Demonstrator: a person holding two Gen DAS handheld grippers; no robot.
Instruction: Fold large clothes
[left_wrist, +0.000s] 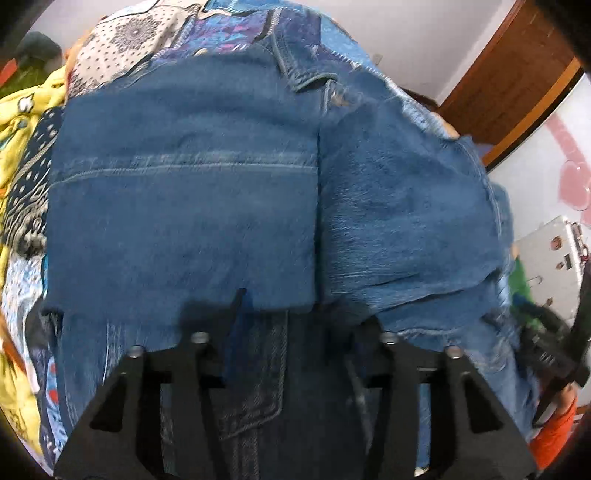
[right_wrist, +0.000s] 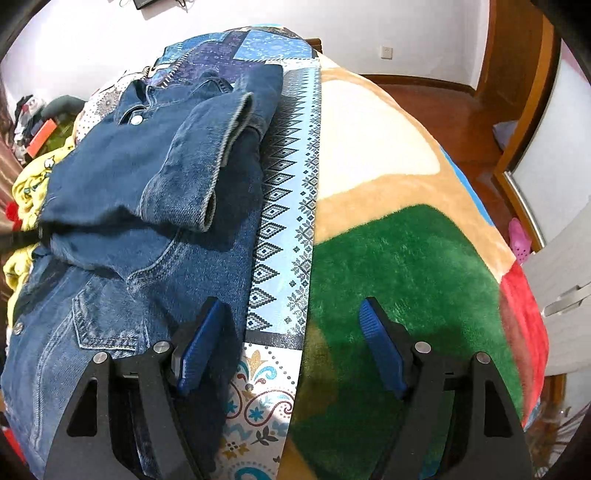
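A blue denim jacket lies on a patterned bed cover, its sleeves folded across the body and its collar at the far end. In the left wrist view the denim jacket fills the frame. My left gripper is low over the jacket's near edge; its fingertips are under folded denim, so I cannot tell if it grips. My right gripper is open and empty, beside the jacket's right edge, over the cover's border and a green plush blanket.
The patterned bed cover lies under the jacket. A yellow garment is piled at the left. The plush blanket covers the bed's right side. A wooden floor and a door frame lie beyond.
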